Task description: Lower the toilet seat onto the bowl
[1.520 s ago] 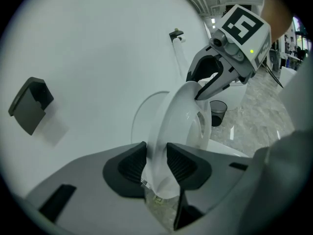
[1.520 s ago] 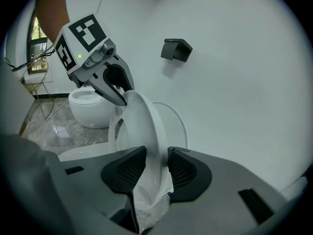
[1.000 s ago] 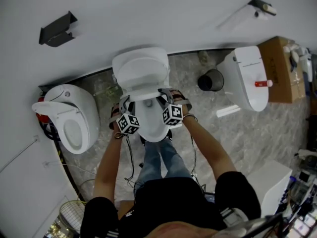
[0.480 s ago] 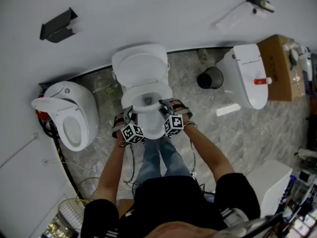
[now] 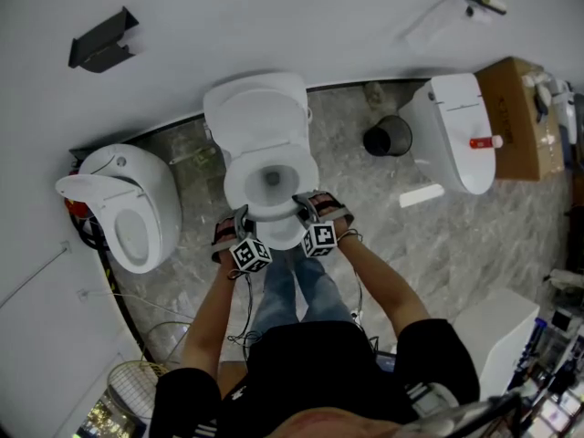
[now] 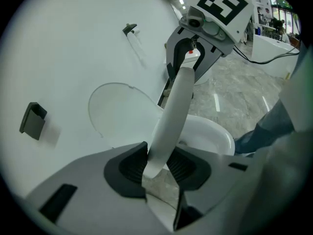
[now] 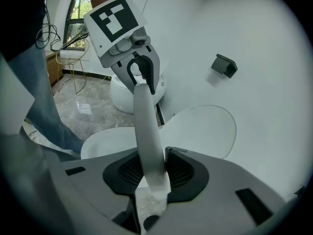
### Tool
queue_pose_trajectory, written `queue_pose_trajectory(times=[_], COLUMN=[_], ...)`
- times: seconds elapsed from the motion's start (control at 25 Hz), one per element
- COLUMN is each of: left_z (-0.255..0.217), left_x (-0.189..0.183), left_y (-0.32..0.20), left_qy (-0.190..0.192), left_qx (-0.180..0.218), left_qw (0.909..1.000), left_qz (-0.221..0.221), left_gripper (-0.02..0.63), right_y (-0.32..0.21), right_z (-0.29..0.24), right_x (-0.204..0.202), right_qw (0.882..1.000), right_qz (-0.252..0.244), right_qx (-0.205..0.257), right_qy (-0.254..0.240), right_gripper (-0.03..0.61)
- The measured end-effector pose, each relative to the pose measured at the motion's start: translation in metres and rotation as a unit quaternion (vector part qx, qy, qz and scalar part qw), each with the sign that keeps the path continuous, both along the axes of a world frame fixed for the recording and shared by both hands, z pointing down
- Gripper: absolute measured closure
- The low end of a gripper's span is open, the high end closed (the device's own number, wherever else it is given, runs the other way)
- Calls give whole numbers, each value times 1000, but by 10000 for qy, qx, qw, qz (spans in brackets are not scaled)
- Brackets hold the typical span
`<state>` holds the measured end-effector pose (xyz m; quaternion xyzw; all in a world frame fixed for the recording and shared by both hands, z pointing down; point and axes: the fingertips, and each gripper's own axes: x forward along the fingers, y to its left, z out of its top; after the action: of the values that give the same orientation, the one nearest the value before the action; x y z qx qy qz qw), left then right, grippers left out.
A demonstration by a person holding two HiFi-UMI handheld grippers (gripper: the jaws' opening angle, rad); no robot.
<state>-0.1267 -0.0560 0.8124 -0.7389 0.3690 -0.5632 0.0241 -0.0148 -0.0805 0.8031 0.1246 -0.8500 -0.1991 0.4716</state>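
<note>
Seat (image 6: 175, 106) is hanging partway down, tilted between the upright lid (image 5: 256, 121) behind it and the bowl (image 6: 215, 133) below. Its front edge is not yet resting on the rim. The person is standing at the front of the bowl and holding the seat at both front corners.

The left gripper (image 6: 156, 165) is pinching the seat's edge on its side. Its jaws are standing only a little apart, and both ribbed pads are pressing on the white band between them. The right gripper (image 7: 152, 173) is doing the same on the other side. Its jaws have just been closing a touch, and the seat's edge is sitting squarely between the pads, clamped. In each gripper view the seat is running as a curved strip straight across to the other gripper, so the two are facing one another over the front of the ring.

To my eye the lowering itself is the step in hand, and it is looking well along but not finished. The next move is calling for both hands to come down together and level, so the ring is not twisting on its hinge, until the seat is lying flat on the bowl. Near the end the lower jaws are going to need room, or they may get trapped between seat and rim. I would be easing the jaws open just above the rim and drawing them out toward the person, since letting go early is likely to drop the seat with a bang.
</note>
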Motion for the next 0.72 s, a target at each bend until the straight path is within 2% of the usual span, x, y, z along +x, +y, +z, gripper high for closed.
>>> queue_pose_trajectory(times=[0.44,0.72], left_z=[51,61], left_x=[8,12], left_y=[54,69], left_qy=[-415,-725], left_qx=[-246,-251], left_qw=[9984,9955], left_qz=[300,553], left_gripper=[471,463], right_y=[55,76], right_z=[49,65], right_x=[6,9], right_qw=[9973,9944], right_qz=[-545,-766], right_qx=[-178,-140], right_qy=[461,715], right_gripper=[445,431])
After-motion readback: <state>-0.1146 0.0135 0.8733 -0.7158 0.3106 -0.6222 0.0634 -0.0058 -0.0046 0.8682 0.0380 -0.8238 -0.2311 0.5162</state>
